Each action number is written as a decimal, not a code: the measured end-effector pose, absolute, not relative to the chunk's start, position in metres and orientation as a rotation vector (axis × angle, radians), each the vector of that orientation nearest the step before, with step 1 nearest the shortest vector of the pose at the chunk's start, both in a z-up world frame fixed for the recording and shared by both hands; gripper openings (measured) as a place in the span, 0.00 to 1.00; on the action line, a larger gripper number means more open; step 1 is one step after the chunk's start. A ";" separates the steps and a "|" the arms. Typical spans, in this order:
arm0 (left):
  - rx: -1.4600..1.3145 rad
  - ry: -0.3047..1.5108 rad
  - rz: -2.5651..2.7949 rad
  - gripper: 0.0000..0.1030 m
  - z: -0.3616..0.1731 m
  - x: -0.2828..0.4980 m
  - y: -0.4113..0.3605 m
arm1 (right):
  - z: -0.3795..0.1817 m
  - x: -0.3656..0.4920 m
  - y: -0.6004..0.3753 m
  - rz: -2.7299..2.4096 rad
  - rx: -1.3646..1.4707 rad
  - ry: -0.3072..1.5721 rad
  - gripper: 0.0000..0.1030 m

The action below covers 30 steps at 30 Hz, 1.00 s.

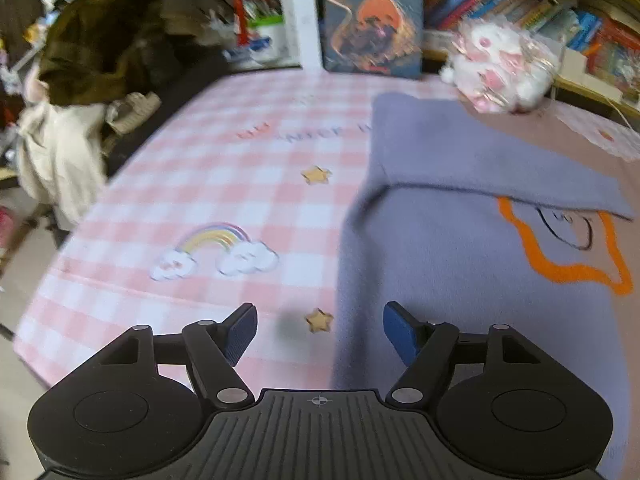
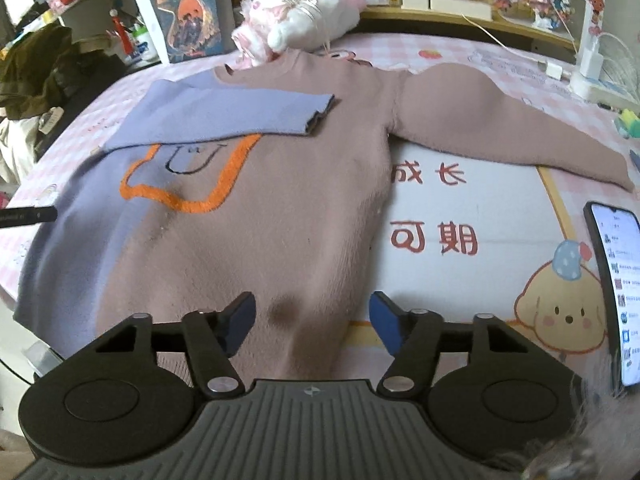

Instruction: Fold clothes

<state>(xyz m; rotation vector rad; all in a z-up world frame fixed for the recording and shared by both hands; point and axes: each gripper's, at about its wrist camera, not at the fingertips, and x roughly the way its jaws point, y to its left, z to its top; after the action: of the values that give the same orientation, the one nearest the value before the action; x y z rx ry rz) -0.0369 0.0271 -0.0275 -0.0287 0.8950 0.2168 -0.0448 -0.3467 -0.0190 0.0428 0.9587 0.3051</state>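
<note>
A two-tone sweater [image 2: 256,208] is laid flat across the middle of the right wrist frame on the checked cloth [image 1: 208,184]; its purple sleeve [image 2: 224,114] is folded over the chest, the pink sleeve [image 2: 500,128] is stretched toward the right edge. The left gripper [image 1: 320,334] and right gripper [image 2: 312,326] are seen spread wide, nothing held. A phone [image 2: 616,292] is seen at far right.

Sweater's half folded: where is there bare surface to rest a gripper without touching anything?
Free: the pink checked cloth left of the sweater, and the printed patch between its body, the spread brown sleeve and the phone. Crowded: the far edge, by the plush toy and books.
</note>
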 end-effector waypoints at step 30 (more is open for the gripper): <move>-0.010 0.758 0.075 0.34 -0.003 -0.047 0.050 | -0.014 -0.052 -0.307 0.132 0.008 0.918 0.26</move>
<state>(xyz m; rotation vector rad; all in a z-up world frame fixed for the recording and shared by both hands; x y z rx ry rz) -0.0466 0.0503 -0.0032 -0.0100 0.7577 0.0752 -0.0520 -0.3067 -0.0135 0.0077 0.9178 0.1315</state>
